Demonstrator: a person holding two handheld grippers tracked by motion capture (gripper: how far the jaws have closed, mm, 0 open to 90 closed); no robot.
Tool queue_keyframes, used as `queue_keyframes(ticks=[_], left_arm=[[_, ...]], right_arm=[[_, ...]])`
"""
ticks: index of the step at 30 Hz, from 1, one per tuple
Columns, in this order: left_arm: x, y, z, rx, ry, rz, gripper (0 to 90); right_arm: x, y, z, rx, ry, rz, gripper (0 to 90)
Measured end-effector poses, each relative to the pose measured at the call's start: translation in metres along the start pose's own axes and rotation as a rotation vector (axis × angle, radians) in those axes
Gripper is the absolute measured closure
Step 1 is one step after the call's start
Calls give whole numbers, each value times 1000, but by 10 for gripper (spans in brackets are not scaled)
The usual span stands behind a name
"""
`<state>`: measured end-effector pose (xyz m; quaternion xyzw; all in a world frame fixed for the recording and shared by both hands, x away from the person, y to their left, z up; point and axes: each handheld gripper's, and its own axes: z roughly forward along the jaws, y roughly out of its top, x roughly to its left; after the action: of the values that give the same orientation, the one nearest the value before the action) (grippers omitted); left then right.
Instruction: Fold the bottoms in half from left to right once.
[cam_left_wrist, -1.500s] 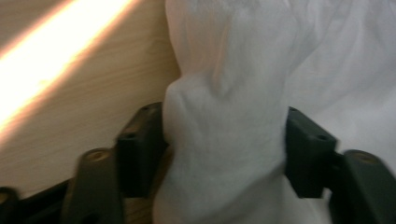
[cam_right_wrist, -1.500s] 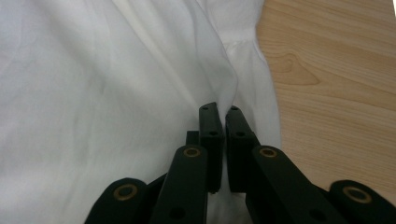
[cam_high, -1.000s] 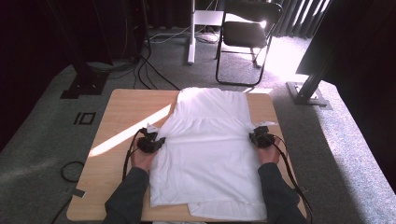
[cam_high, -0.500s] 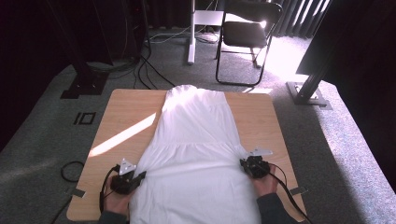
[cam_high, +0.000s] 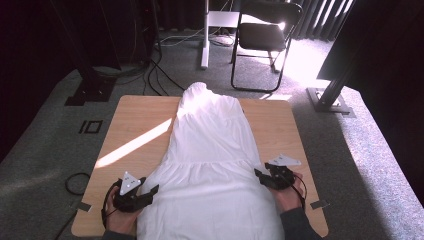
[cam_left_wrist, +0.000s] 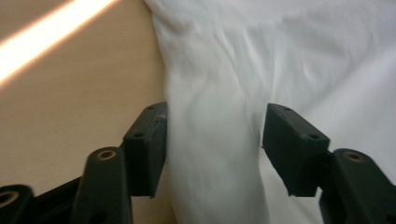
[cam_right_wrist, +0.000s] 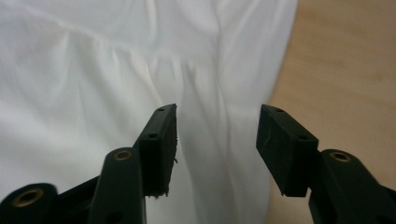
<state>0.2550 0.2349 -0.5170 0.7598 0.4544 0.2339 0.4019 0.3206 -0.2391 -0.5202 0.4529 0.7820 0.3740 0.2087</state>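
A white dress (cam_high: 212, 150) lies lengthwise on the wooden table (cam_high: 135, 115), narrow at the far end and wide toward me. My left gripper (cam_high: 152, 190) rests at its near left edge and my right gripper (cam_high: 257, 175) at its near right edge. Both pairs of jaws have just been opening. In the left gripper view the left gripper (cam_left_wrist: 212, 119) stands open, with a loose fold of the white cloth (cam_left_wrist: 215, 154) between the pads, unpressed. The right gripper (cam_right_wrist: 217, 116) is likewise open over the gathered edge of the cloth (cam_right_wrist: 219, 154).
A strip of sunlight (cam_high: 132, 145) crosses the bare left part of the table. Beyond the far edge stand a black chair (cam_high: 265, 37) and a white stand (cam_high: 205, 35). Cables (cam_high: 75, 182) lie on the grey carpet at the left.
Both hands came back toward the near edge, dragging the dress with them. It now lies longer and narrower. The jaws that were clamped on its edges now stand apart.
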Motion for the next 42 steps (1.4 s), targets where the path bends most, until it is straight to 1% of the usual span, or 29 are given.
queue_keyframes(ticks=[1,2,3,4,5,7,9,10,11,13,14,15,16,17,18,19,20,22,23,24,26,27,31,33,35,36,38,40,42], left_arm=[[1,5,0,-9,2,6,378],[3,14,0,-20,7,26,371],[4,19,2,-19,7,41,359],[6,27,7,-21,23,60,353],[8,32,10,-22,31,69,353],[14,44,24,-16,25,61,353],[20,55,38,1,18,50,353],[23,61,48,19,27,43,353],[24,64,54,28,37,44,358],[26,71,67,37,27,39,359],[25,74,73,40,31,40,360],[25,75,76,40,29,42,360],[23,77,81,43,18,43,360],[21,78,83,45,18,49,360],[17,79,86,50,18,59,360],[16,79,88,53,14,64,360],[13,79,90,57,12,72,360],[11,79,95,72,10,80,360],[10,79,98,75,7,78,360],[9,80,101,83,9,82,360],[8,83,106,85,12,81,360],[9,85,107,85,14,77,360],[15,98,116,86,20,38,360],[17,104,126,105,8,18,359],[16,106,140,148,-3,6,350],[15,105,149,167,10,17,350],[15,102,162,199,10,4,345],[15,98,171,213,7,-8,345],[13,94,176,235,14,0,350]], right_arm=[[0,11,4,-14,11,-12,465],[0,17,8,-17,16,-20,461],[-1,27,17,-14,26,-36,461],[-1,33,24,-4,30,-43,461],[-3,40,37,17,39,-27,463],[-6,48,59,55,83,5,462],[-8,52,78,98,86,28,462],[-9,53,84,111,92,35,464],[-10,53,92,132,103,48,511],[-9,53,100,181,135,49,638],[-8,53,101,186,137,41,717],[-5,55,99,201,133,9,818],[-4,56,97,206,118,-14,881],[-1,59,90,189,87,-49,891],[0,62,84,167,76,-70,894],[1,69,66,102,32,-99,895],[1,73,55,61,16,-106,895],[-6,80,30,-44,-10,-75,896],[-10,80,24,-57,-37,-71,895],[-13,79,24,-48,-55,-71,895],[-24,71,34,8,-77,-52,895],[-31,61,45,55,-96,-50,894],[-44,40,70,121,-105,3,893],[-45,34,77,138,-108,19,893],[-44,31,81,142,-111,19,893],[-44,31,81,141,-112,21,892],[-44,32,81,143,-108,23,891],[-45,31,81,140,-105,32,891],[-46,30,81,134,-102,35,891]])
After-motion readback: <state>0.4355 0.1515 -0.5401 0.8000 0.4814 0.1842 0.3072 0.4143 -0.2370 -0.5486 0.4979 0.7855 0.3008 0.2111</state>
